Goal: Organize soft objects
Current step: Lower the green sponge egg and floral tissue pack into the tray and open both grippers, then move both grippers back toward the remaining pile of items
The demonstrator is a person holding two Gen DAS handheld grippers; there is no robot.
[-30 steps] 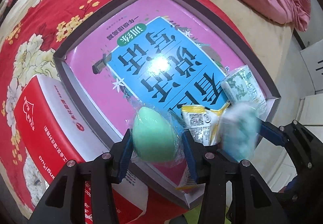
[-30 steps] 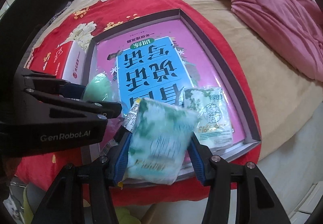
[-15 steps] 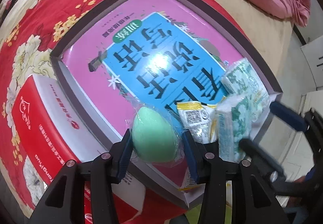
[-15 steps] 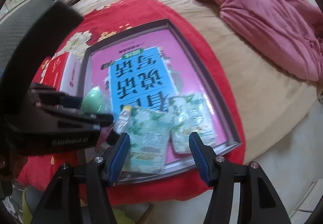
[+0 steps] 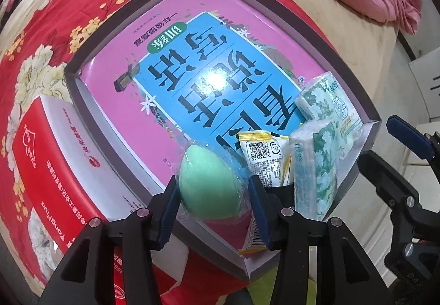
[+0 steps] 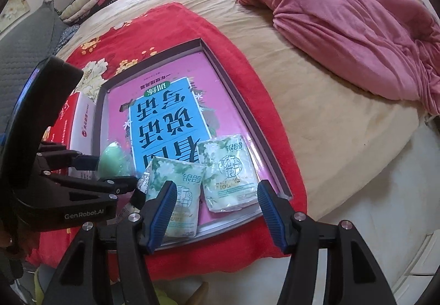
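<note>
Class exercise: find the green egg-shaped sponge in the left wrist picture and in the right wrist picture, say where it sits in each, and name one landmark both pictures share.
Left wrist view: the sponge is low and centre, in clear wrap between the left gripper pads.
Right wrist view: the same sponge is at middle left, beside the black left gripper.
Shared landmark: the pink and blue book in the tray.

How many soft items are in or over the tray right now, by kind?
Green-floral tissue packs: 2
Green egg-shaped sponge, wrapped, between the left gripper's fingers: 1
Yellow-and-white sachet: 1
Total: 4
</note>
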